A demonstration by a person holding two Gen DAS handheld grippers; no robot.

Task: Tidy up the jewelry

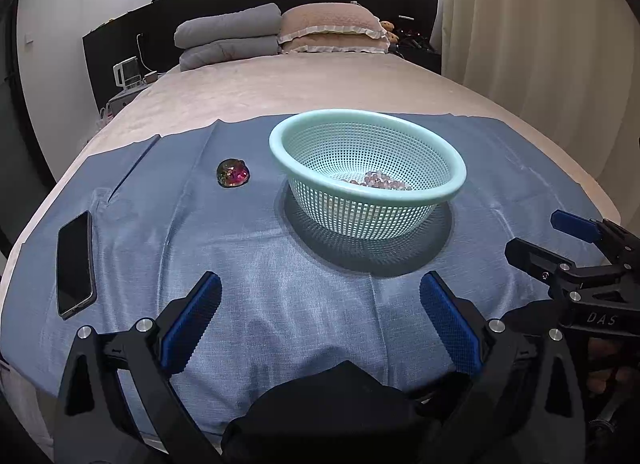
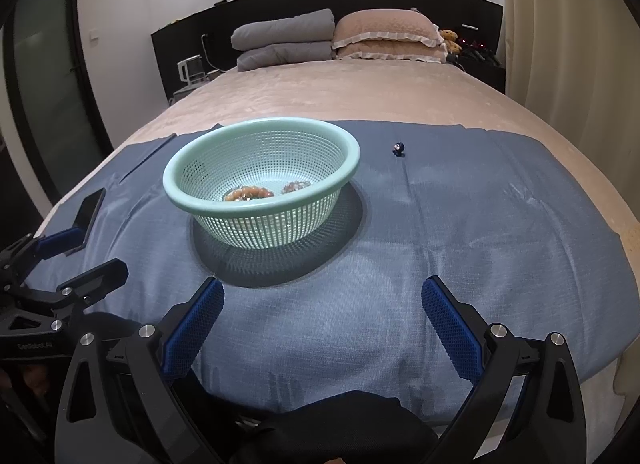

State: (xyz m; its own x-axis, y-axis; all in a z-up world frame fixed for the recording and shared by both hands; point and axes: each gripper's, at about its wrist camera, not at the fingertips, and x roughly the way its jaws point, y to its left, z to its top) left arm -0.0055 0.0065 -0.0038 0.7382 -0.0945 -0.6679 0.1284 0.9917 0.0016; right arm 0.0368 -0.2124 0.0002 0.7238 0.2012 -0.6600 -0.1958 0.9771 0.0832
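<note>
Both hand-held grippers hang wide open and empty over the blue cloth (image 1: 280,304), left (image 1: 320,316), right (image 2: 323,320). Landmark is the basket (image 1: 456,173): a bracelet (image 1: 233,172) sits left of it, ahead-left of the left one, roundish, no real long axis. A ring (image 2: 398,149) lies right of the basket, ahead-right of the right one. Beads (image 2: 249,194) are already in the basket.

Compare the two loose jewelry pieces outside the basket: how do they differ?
The iridescent pink-green piece lies left of the mint basket; the small blue piece lies to its right. The pink-green piece looks larger and multicoloured; the blue piece is tiny and dark. Both rest on the blue cloth, untouched.
</note>
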